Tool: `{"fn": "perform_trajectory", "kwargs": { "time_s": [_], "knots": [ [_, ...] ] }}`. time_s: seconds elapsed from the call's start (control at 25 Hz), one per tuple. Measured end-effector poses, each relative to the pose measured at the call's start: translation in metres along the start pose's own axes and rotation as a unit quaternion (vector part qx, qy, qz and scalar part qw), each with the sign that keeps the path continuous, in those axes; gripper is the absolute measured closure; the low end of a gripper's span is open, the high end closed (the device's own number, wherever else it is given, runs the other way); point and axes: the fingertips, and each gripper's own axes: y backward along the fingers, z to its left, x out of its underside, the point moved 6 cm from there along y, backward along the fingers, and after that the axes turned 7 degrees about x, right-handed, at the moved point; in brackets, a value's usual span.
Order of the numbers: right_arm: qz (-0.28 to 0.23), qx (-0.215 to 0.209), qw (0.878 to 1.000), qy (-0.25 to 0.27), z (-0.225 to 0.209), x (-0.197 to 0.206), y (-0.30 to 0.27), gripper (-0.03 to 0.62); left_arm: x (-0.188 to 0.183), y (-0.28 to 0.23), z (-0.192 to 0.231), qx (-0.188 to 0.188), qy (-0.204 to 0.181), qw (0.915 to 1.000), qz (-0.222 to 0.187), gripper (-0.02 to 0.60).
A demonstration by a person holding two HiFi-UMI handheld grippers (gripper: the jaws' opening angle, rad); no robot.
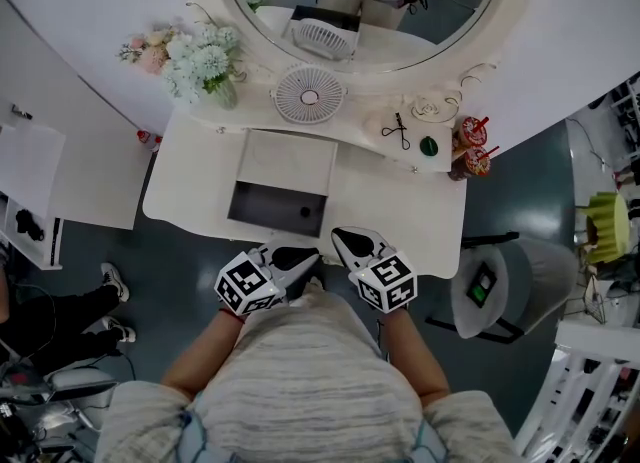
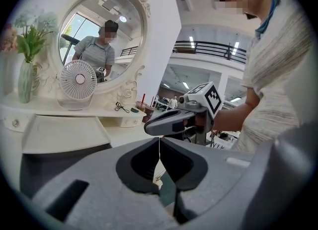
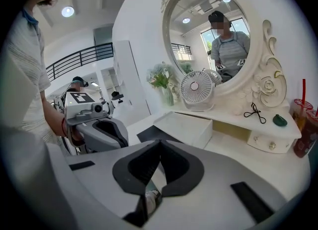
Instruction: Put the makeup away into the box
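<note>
The box [image 1: 236,213] lies open on the white vanity table [image 1: 400,211], its dark inside towards me and its pale lid [image 1: 288,159] flat behind. A black eyelash curler [image 1: 397,132] and a small green makeup piece [image 1: 429,146] rest on the raised shelf to the right, also in the right gripper view as the curler [image 3: 257,113] and the green piece [image 3: 279,120]. My left gripper [image 1: 306,259] and right gripper [image 1: 347,241] hover side by side at the table's near edge, close to my body. Both are shut with nothing between the jaws.
A small white fan [image 1: 309,94] and a vase of flowers [image 1: 200,63] stand on the shelf under the round mirror [image 1: 360,1]. Two red drink cups [image 1: 472,147] sit at the shelf's right end. A grey stool [image 1: 510,286] stands right of the table.
</note>
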Motion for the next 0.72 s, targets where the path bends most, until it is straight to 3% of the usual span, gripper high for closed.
{"fn": "perform_trajectory", "kwargs": {
  "time_s": [0.72],
  "knots": [
    [0.015, 0.000, 1.000, 0.018, 0.008, 0.007, 0.009, 0.586, 0.002, 0.000, -0.013, -0.002, -0.006, 0.9999, 0.008, 0.568]
  ]
}}
